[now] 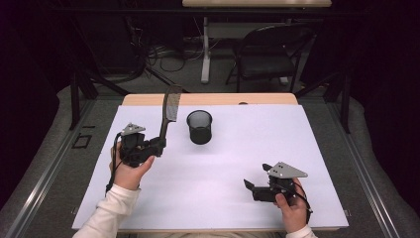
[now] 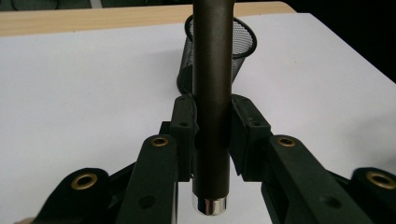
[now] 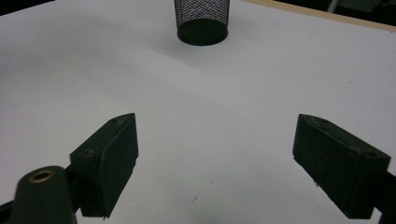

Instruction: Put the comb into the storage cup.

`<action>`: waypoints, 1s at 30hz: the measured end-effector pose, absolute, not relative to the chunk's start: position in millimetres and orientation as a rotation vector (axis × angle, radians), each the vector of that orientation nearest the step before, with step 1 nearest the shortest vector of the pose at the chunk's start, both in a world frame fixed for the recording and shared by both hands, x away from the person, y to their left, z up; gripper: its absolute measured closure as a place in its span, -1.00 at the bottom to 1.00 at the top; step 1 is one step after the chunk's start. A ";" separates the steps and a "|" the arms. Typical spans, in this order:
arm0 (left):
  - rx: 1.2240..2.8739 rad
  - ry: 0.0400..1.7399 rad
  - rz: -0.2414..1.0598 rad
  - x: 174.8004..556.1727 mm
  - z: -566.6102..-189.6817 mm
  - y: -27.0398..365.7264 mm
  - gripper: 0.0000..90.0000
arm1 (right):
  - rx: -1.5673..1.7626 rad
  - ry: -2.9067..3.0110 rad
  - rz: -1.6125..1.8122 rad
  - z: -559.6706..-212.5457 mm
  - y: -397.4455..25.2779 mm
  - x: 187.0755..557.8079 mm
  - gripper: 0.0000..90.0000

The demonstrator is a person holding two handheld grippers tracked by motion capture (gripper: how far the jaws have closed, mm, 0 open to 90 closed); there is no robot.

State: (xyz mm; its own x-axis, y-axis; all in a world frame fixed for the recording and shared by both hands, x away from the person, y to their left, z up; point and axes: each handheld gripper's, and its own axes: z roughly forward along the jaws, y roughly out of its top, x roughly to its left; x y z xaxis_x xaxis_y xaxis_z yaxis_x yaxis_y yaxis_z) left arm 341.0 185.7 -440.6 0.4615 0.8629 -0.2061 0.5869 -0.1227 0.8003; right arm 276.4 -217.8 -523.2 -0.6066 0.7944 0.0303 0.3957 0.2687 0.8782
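A dark comb point(image 1: 170, 110) stands nearly upright above the white table cover, toothed end up, with my left gripper point(image 1: 159, 144) shut on its handle. In the left gripper view the handle point(image 2: 212, 93) runs up between the two jaws, its silver end cap at the bottom. A black mesh cup point(image 1: 199, 127) stands on the cover just right of the comb; the same cup point(image 2: 243, 44) rises behind the handle. My right gripper point(image 1: 257, 179) rests low at the front right, open, jaws wide apart and nothing between them point(image 3: 217, 154). The cup point(image 3: 202, 21) is far ahead of it.
The white cover point(image 1: 223, 163) spans most of the wooden table point(image 1: 208, 99). Beyond the table's far edge stand a black chair point(image 1: 270, 54) and a white table leg point(image 1: 205, 49) among floor cables. Grey carpet flanks both sides.
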 end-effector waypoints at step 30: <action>1.871 1.053 0.576 316.9 -448.9 152.0 0.61 | 1.107 2.121 1.300 -522.8 -214.0 278.9 -1.00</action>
State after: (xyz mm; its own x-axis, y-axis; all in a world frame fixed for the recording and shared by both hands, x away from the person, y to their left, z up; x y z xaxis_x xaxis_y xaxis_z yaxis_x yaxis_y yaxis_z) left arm 316.9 152.0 -448.9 0.5314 0.8467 -0.0257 0.4350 -0.2467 0.8660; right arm 278.9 -214.0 -522.8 -0.5972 0.8002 0.0547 0.4120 0.2475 0.8769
